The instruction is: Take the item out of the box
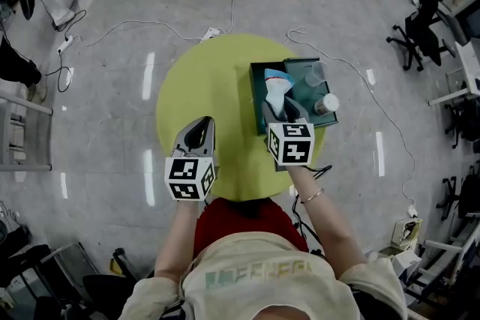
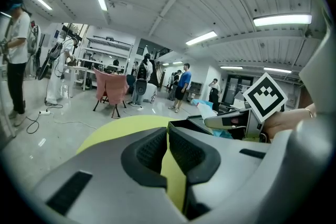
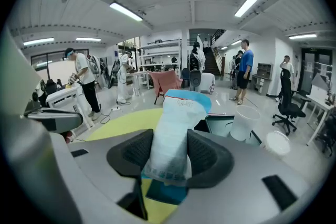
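Slippage looked the main risk: the right gripper point(image 3: 169, 139) pinched the pouch point(image 3: 176, 113) between its pads near the lower end only, so the tall, soft top could flop or slide out if the lift jerked. The pouch stood over the near part of the box point(image 1: 254, 86), seemingly not yet clear of it. Swinging it aside too low could snag the rim or knock the cups point(image 1: 316, 76) beside it. The left gripper point(image 1: 200, 124) hovered over the table point(image 1: 202, 79), jaws nearly together on nothing, apart from the box and unable to steady it.
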A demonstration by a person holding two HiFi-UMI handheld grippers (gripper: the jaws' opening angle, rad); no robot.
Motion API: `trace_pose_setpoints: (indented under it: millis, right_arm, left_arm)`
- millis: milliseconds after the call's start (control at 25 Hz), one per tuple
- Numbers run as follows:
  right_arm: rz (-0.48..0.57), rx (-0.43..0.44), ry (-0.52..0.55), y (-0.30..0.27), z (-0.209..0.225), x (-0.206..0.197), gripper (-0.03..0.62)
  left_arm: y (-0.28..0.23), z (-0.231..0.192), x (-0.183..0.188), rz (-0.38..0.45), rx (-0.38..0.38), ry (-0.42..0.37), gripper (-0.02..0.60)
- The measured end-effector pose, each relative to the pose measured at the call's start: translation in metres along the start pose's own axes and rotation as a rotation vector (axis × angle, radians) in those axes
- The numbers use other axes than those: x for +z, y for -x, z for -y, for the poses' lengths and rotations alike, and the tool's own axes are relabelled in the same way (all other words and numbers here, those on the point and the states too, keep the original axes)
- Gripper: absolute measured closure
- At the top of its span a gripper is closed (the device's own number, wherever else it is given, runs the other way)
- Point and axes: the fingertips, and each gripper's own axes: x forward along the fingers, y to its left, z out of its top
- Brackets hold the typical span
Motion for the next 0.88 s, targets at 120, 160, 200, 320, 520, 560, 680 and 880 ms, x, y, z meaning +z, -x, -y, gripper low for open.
trace_pose_setpoints:
  millis: [120, 160, 200, 320, 520, 560, 680, 880]
  right_arm:
    - [0.020, 0.005, -0.008, 0.010, -0.005, 0.001, 0.368]
    - [0.027, 0.007, -0.011, 0.013, -0.007, 0.002, 0.368]
    - [0.034, 0.008, -0.014, 0.016, -0.008, 0.002, 0.368]
    - [0.058, 0.015, -0.025, 0.026, -0.012, 0.004, 0.368]
    - [0.096, 0.017, -0.024, 0.045, -0.016, 0.005, 0.368]
    - [0.102, 0.018, -0.026, 0.049, -0.018, 0.004, 0.368]
    - [0.119, 0.020, -0.034, 0.057, -0.021, 0.003, 0.368]
    - [0.138, 0.027, -0.041, 0.073, -0.027, -0.001, 0.368]
  left_arm:
    - [0.005, 0.002, 0.001, 0.005, -0.004, -0.008, 0.549]
    - [0.007, 0.002, 0.001, 0.007, -0.005, -0.010, 0.549]
    - [0.009, 0.002, 0.001, 0.009, -0.007, -0.013, 0.549]
    - [0.012, 0.005, 0.003, 0.013, -0.014, -0.020, 0.549]
    - [0.022, 0.014, 0.004, 0.018, -0.025, -0.035, 0.549]
    - [0.024, 0.015, 0.004, 0.018, -0.027, -0.038, 0.549]
    - [0.029, 0.017, 0.006, 0.028, -0.035, -0.047, 0.549]
    - [0.038, 0.021, 0.007, 0.038, -0.040, -0.056, 0.549]
